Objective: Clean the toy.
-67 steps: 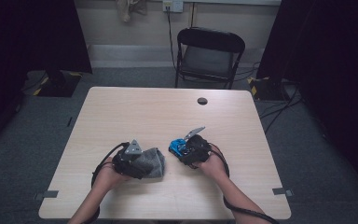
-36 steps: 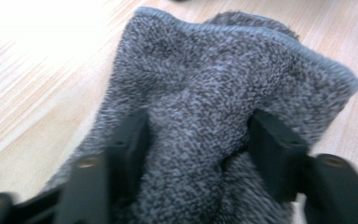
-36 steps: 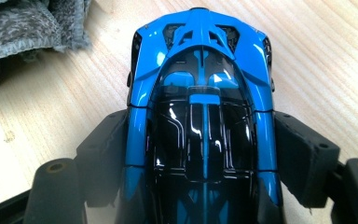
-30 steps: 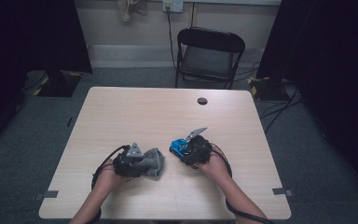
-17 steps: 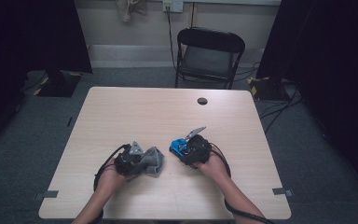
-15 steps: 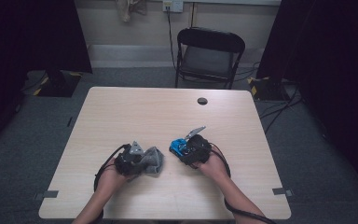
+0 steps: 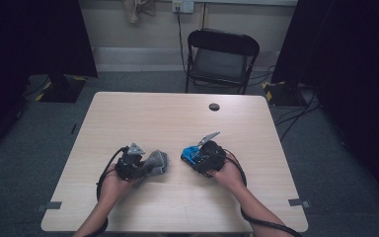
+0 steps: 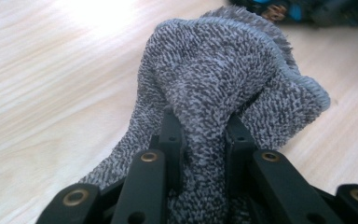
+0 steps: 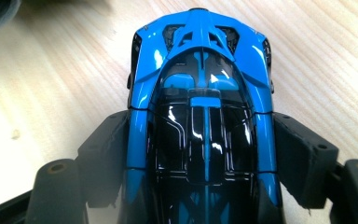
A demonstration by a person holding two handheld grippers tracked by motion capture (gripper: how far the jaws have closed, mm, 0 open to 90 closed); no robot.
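1. Near the table's six o'clock edge, slightly toward seven o'clock, the grey cloth (image 7: 156, 162) lies bunched on the wood, a fold of it pinched between the jaws of the left gripper (image 7: 137, 166).
2. Seen in the left gripper view, those jaws have just been closing and now clamp the cloth (image 8: 223, 93) firmly; its speckled terry weave rises in a hump above them, with a stitched hem at two o'clock.
3. Beside the cloth at its three o'clock, with a small gap of bare wood between, sits the blue toy car (image 7: 192, 154), held by the right gripper (image 7: 203, 159).
4. The right gripper view shows both jaws pressed against the flanks of the car (image 9: 203, 93), so the tongs are clamped on it; its glossy blue and black body points toward twelve o'clock.
5. No brand, label or writing can be read on the cloth, the car or either gripper.
6. The table (image 7: 158, 113) has wide open room from nine through twelve to three o'clock, broken only by a small dark disc (image 7: 214, 106) near the far edge at one o'clock.
7. Beyond that far edge, at twelve o'clock, stands a black folding chair (image 7: 221, 58).
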